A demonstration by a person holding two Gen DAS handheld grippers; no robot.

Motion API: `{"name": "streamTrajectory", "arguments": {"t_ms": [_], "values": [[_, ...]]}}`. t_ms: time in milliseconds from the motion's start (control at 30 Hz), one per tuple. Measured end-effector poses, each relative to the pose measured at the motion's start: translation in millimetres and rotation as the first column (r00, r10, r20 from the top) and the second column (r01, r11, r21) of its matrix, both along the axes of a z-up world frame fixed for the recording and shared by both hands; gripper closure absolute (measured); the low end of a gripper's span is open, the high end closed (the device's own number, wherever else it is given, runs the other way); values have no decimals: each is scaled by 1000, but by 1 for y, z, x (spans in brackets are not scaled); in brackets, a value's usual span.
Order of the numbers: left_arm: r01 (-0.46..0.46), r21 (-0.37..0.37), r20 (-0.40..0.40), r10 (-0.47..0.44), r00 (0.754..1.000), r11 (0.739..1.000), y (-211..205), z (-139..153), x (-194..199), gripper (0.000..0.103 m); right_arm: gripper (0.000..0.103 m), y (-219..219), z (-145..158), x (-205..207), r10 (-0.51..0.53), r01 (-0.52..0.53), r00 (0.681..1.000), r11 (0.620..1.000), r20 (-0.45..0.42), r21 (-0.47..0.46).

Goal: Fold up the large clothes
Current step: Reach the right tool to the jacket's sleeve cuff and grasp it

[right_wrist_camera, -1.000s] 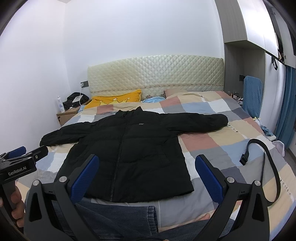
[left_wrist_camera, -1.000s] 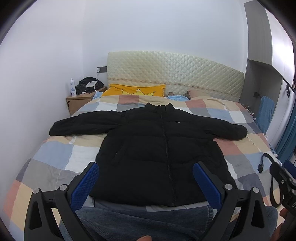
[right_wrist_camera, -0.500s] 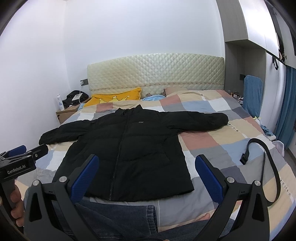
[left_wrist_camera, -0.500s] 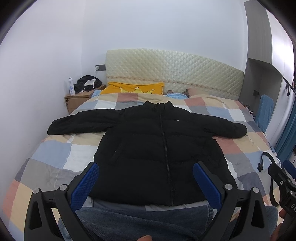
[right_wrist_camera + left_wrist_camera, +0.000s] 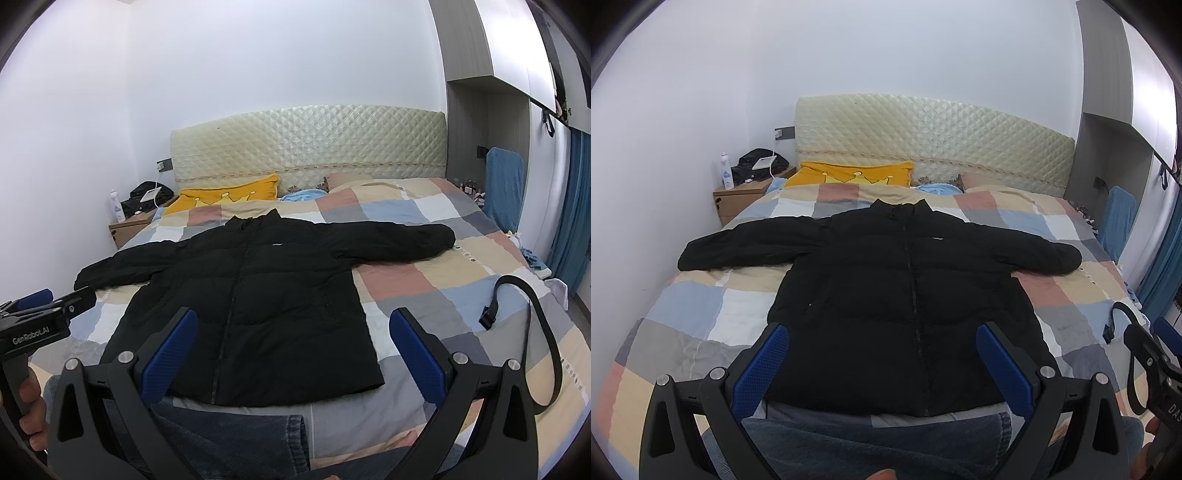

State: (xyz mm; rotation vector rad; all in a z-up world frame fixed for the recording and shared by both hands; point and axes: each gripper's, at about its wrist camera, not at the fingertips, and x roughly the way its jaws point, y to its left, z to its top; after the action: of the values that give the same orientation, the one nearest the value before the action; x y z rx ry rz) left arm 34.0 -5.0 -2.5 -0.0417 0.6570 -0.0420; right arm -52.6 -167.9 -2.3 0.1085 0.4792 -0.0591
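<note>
A black puffer jacket (image 5: pixel 908 295) lies flat, front up and zipped, on the checkered bed (image 5: pixel 694 302), sleeves spread to both sides, collar toward the headboard. It also shows in the right wrist view (image 5: pixel 258 306). My left gripper (image 5: pixel 882 354) is open and empty, held above the jacket's hem at the foot of the bed. My right gripper (image 5: pixel 291 343) is open and empty, held over the hem's right part. Neither touches the jacket.
A black belt (image 5: pixel 532 332) lies on the bed's right side. A yellow pillow (image 5: pixel 849 177) rests by the quilted headboard (image 5: pixel 931 136). A nightstand (image 5: pixel 738 195) with a bottle stands at the far left. Blue jeans (image 5: pixel 871 443) are right below the grippers.
Both views have tilted up slightly, so the jacket sits a little lower in frame. The jacket has not moved and both grippers stay open.
</note>
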Motion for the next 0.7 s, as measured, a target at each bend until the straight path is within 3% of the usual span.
{"name": "streamTrajectory", "arguments": {"t_ms": [367,700], "values": [[23,-16,11,-23,1000,1000,-20,2,31,0,0,-43,4,44,-79,78,996,997,45,25],[38,-20,19,-37,999,999,-46,2,76,0,0,-130,12,104,-215,210,974,976,77,64]]}}
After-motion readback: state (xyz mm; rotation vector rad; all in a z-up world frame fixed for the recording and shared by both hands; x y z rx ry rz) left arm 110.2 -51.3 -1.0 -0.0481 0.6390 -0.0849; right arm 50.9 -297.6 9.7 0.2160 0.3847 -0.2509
